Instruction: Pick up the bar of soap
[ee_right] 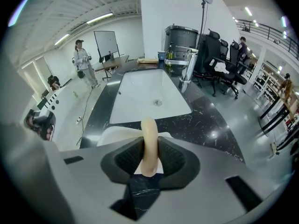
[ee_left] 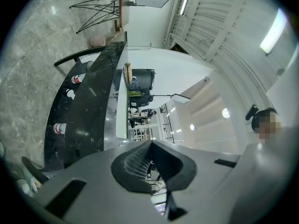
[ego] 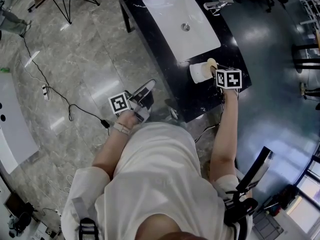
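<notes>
Standing on edge between the clenched pads of the right gripper (ee_right: 149, 158), the soap (ee_right: 148, 132) is a smooth, pale cream bar with a rounded top, gripped by its flat faces. It sits over a white dish (ee_right: 117, 135) at the near end of the black counter (ego: 200, 98); whether it touches the dish I cannot tell. Just beyond the dish lies the white sink (ego: 165, 9), with its drain (ego: 185, 27) in the middle and a faucet (ego: 217, 5) at its far right. The left gripper (ee_left: 152, 164) is held off the counter's left side, jaws pressed together on nothing.
</notes>
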Motion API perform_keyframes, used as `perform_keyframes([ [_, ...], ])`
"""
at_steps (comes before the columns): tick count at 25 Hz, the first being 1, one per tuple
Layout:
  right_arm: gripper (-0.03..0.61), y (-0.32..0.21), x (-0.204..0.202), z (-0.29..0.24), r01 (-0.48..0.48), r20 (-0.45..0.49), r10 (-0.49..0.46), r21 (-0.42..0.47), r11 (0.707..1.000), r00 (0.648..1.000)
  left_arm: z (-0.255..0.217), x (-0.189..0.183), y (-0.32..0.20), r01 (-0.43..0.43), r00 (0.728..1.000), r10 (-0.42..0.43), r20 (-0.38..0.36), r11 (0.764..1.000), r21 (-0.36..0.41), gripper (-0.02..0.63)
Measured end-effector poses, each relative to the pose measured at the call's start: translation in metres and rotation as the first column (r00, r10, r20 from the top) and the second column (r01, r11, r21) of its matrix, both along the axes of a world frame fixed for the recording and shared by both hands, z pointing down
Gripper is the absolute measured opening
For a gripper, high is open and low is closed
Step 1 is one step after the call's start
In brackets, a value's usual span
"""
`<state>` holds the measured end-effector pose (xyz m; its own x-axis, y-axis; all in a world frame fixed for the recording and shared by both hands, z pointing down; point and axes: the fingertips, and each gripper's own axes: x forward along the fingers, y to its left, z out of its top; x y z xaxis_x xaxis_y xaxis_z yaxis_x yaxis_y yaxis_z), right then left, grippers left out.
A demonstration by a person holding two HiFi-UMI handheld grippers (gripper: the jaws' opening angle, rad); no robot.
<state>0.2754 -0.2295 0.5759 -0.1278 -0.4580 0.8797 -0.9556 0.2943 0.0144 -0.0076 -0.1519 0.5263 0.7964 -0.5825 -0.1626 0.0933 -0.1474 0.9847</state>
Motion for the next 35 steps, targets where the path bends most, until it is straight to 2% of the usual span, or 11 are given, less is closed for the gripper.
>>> perform_keyframes([
  [2, 0.100, -0.001, -0.002, -0.011, -0.018, 0.031, 0.016, 0.038, 0.999, 0.999, -0.002, -0.003, 0.000, -0.001, 1.000, 0.001, 0.001, 1.000, 0.006, 0.006],
  [5, 0.098, -0.007, -0.014, -0.032, -0.054, 0.155, 0.037, 0.107, 0.993, 0.987, -0.003, -0.003, 0.001, -0.008, 1.000, 0.008, 0.002, 1.000, 0.006, 0.006],
  [8, 0.098, -0.008, -0.022, -0.054, -0.118, 0.299, 0.065, 0.164, 0.979, 0.952, -0.006, 0.003, 0.003, -0.031, 1.000, 0.031, -0.003, 0.999, 0.015, 0.006],
  [11, 0.098, -0.004, -0.029, -0.073, -0.190, 0.431, 0.091, 0.192, 0.963, 0.898, -0.008, 0.008, 0.006, -0.053, 0.999, 0.054, -0.009, 0.998, 0.020, 0.006],
  [14, 0.098, 0.002, -0.038, -0.090, -0.261, 0.589, 0.103, 0.191, 0.946, 0.802, -0.009, 0.010, 0.008, -0.070, 0.997, 0.070, -0.009, 0.997, 0.023, 0.006],
  [18, 0.098, 0.009, -0.053, -0.119, -0.338, 0.777, 0.072, 0.187, 0.922, 0.625, -0.010, 0.013, 0.009, -0.091, 0.996, 0.091, -0.013, 0.996, 0.026, 0.006],
  [20, 0.098, 0.014, -0.062, -0.134, -0.357, 0.843, 0.041, 0.182, 0.916, 0.537, -0.012, 0.014, 0.010, -0.097, 0.995, 0.098, -0.029, 0.995, 0.029, 0.006],
  [21, 0.098, 0.017, -0.067, -0.141, -0.360, 0.864, 0.024, 0.185, 0.914, 0.504, -0.014, 0.015, 0.011, -0.102, 0.994, 0.103, -0.036, 0.994, 0.032, 0.006],
  [23, 0.099, 0.023, -0.078, -0.153, -0.358, 0.890, -0.016, 0.200, 0.912, 0.456, -0.016, 0.018, 0.012, -0.117, 0.992, 0.118, -0.037, 0.992, 0.044, 0.006],
  [28, 0.098, 0.036, -0.106, -0.174, -0.347, 0.928, -0.084, 0.218, 0.912, 0.362, -0.023, 0.024, 0.009, -0.136, 0.989, 0.140, -0.045, 0.987, 0.084, 0.006],
  [35, 0.100, 0.062, -0.133, -0.201, -0.361, 0.964, -0.152, 0.225, 0.905, 0.218, -0.057, 0.033, 0.007, -0.128, 0.984, 0.150, -0.098, 0.971, 0.200, 0.006],
])
